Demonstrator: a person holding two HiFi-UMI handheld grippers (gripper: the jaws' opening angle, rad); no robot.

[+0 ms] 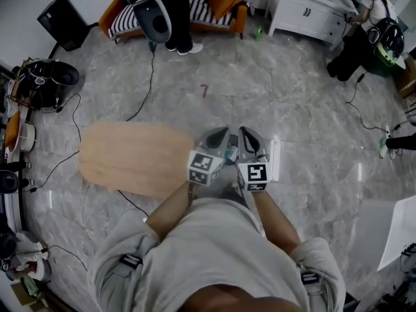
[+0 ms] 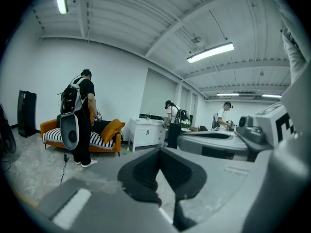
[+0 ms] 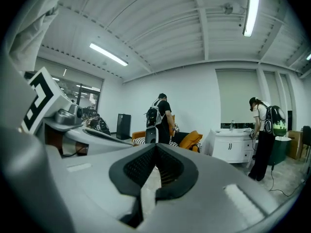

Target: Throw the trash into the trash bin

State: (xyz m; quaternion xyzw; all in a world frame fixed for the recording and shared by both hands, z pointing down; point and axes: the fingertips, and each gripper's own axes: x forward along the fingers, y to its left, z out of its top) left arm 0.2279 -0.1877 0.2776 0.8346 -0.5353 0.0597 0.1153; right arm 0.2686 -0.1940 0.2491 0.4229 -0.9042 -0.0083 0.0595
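Observation:
Both grippers are held side by side at chest height, pointing forward over the marble floor (image 1: pixel 286 109). My left gripper (image 1: pixel 218 135) has its dark pads (image 2: pixel 146 171) meeting at the tips, with nothing seen between them. My right gripper (image 1: pixel 247 133) is likewise shut, its pads (image 3: pixel 138 166) together and only floor showing through the gap below. In the left gripper view the right gripper (image 2: pixel 228 142) lies close alongside. A small red scrap (image 1: pixel 205 91) lies on the floor ahead. I cannot pick out a trash bin with certainty.
A light wooden round tabletop (image 1: pixel 136 158) is just left of the grippers. Ahead stand an orange sofa (image 1: pixel 214 8), a white cabinet (image 1: pixel 305 8) and a black speaker (image 1: pixel 62 21). People stand by the sofa (image 1: pixel 175 18) and at far right (image 1: pixel 364 31). Cables (image 1: pixel 146 90) cross the floor.

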